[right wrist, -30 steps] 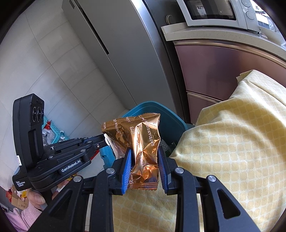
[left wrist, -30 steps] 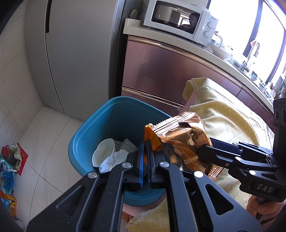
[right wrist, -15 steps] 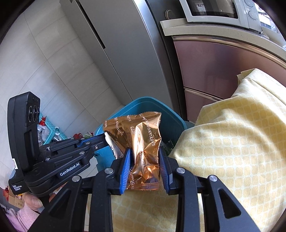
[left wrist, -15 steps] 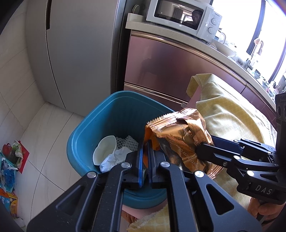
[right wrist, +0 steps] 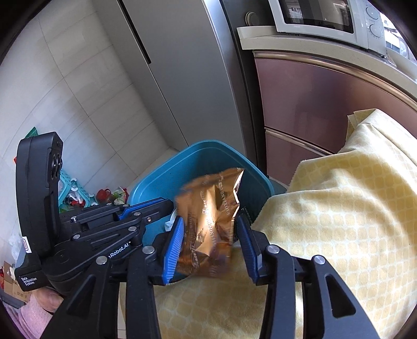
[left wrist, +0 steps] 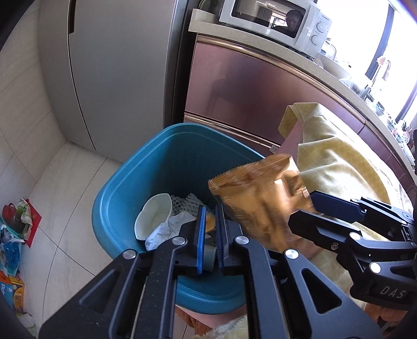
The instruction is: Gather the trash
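A copper foil snack bag hangs blurred between the blue pads of my right gripper, whose jaws are opening; neither pad presses on it. It is above the near rim of the blue bin. In the left wrist view the bag tips over the bin, just off the right gripper. My left gripper is over the bin with its jaws almost together on a small orange scrap. A white cup, crumpled tissue and foam netting lie inside the bin.
A table under a yellow cloth stands right of the bin. A steel fridge, a copper-fronted cabinet and a microwave are behind. Bags and boxes clutter the floor at left. A pink sleeve shows.
The right jaws have spread and the foil bag has come loose, blurring and tipping toward the bin. The orange scrap sits lower between the left pads.
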Available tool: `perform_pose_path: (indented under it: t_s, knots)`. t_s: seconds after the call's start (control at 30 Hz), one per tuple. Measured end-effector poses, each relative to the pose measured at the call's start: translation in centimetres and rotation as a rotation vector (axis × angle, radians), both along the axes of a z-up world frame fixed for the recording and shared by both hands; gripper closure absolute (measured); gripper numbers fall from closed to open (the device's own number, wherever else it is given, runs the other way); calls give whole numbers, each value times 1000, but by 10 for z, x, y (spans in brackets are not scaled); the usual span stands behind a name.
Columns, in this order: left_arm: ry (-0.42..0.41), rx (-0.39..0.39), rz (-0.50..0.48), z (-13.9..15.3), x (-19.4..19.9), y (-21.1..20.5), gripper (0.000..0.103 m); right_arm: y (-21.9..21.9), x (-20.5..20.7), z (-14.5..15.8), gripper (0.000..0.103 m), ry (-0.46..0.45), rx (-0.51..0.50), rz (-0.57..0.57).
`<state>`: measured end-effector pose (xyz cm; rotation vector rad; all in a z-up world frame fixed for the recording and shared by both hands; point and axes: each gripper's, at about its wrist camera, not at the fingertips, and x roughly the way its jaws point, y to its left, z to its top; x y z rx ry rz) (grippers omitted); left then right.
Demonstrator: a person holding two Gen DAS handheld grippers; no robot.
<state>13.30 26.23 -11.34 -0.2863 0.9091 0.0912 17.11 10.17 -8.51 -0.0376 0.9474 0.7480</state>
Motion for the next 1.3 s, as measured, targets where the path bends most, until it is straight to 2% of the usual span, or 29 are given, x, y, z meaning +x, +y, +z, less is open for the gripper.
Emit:
perform_pose_path:
  t_s: [0.17, 0.3, 0.37, 0.6, 0.67, 0.73, 1.1, 1.3]
  knots:
    - [-9, -19, 4, -2, -3, 4, 82, -8, -1, 0, 58, 0, 26, -12]
    - [-53, -24, -9, 4, -14, 3, 72, -22, -5, 4, 53, -7, 67, -20]
    - [-86, -12, -15, 12, -22, 1, 61, -33, -12, 9, 49, -28, 89, -28]
    - [-225, 27, -65, 41, -60, -19, 32, -85, -47, 33, 32, -169, 133, -107]
    - [-255, 36, -79, 47, -70, -27, 13, -100, -58, 38, 28, -208, 137, -136]
    - [-293, 47, -100, 53, -80, -38, 6, -116, -71, 41, 22, -254, 134, -167]
    - [-445, 119, -134, 76, -117, -113, 6, -193, -133, 41, 7, -446, 101, -435]
    - [-532, 174, -144, 90, -132, -156, 6, -224, -164, 37, 7, -518, 67, -572]
